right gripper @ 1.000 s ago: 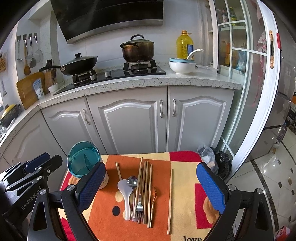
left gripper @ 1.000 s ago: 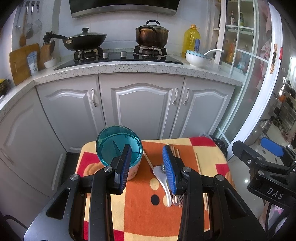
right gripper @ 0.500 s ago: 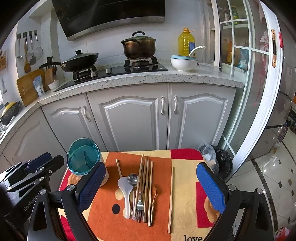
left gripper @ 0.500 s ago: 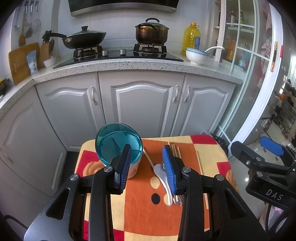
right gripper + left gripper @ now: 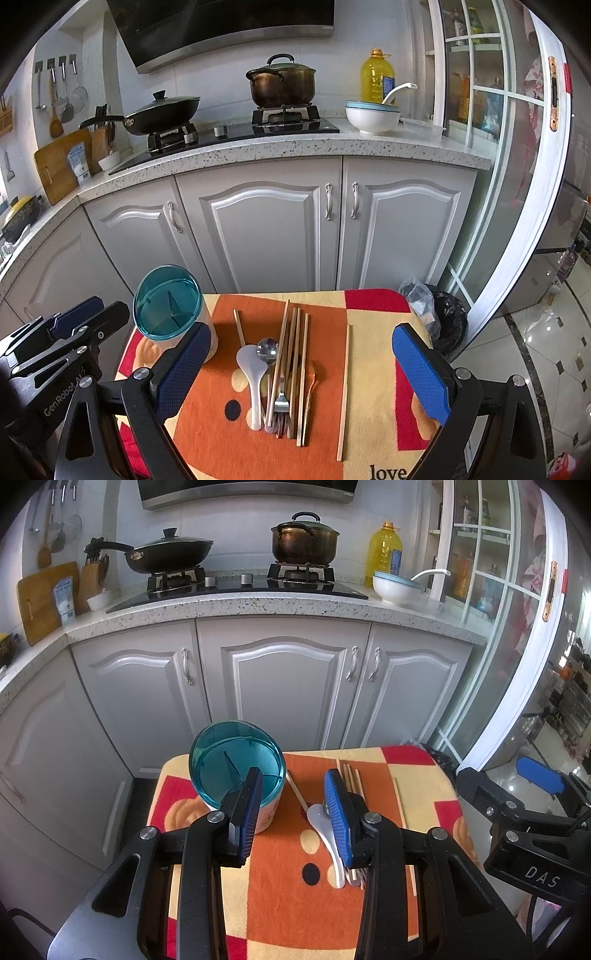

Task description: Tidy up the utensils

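A teal-rimmed utensil holder (image 5: 168, 309) stands upright at the table's far left; it also shows in the left wrist view (image 5: 236, 766). A pile of utensils lies beside it: a white spoon (image 5: 253, 380), a metal spoon (image 5: 267, 349), a fork (image 5: 281, 400), several chopsticks (image 5: 295, 354), and one lone chopstick (image 5: 344, 391) to the right. My left gripper (image 5: 293, 812) is open and empty, hovering above the cloth between holder and white spoon (image 5: 325, 834). My right gripper (image 5: 303, 373) is wide open and empty above the pile.
The table carries an orange, red and cream cloth (image 5: 373, 332). Grey cabinets (image 5: 266, 229) and a stone counter with a pan (image 5: 162, 110), pot (image 5: 282, 85) and bowl (image 5: 373, 116) stand behind. A black bin bag (image 5: 439, 317) sits at the table's right.
Both grippers have lowered slightly towards the table, so the counter and cabinets sit higher in view. Both stay open and empty; the utensils and holder have not moved.
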Available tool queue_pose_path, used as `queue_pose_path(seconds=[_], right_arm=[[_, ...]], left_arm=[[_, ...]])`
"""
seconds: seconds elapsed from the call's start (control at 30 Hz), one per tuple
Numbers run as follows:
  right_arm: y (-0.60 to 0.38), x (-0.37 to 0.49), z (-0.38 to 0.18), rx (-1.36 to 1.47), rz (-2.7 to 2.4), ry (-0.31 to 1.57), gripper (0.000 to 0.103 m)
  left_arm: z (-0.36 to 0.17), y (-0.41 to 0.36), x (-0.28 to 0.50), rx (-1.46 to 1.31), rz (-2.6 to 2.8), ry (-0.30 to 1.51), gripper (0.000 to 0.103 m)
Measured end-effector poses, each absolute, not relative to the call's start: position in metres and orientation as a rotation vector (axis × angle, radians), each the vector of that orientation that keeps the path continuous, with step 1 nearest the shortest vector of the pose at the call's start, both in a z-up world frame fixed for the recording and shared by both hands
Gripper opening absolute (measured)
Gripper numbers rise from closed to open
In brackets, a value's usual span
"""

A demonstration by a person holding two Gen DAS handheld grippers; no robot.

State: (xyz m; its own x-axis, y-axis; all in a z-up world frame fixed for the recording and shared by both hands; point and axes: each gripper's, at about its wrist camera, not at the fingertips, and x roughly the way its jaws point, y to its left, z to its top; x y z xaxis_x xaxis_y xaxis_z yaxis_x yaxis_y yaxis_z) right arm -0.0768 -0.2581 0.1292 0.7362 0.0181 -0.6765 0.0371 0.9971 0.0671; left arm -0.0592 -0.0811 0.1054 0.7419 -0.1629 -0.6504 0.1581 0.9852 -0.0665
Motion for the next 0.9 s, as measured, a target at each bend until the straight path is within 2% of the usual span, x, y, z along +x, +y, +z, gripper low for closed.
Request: queue_pose_path(seconds=[0.9], right_arm=[[-0.2555,-0.0737,0.1244,0.068,-0.003,0.762,0.098]], left_arm=[[0.1036,-0.0848,-0.0588,0.008,-0.187,0.732,0.034]])
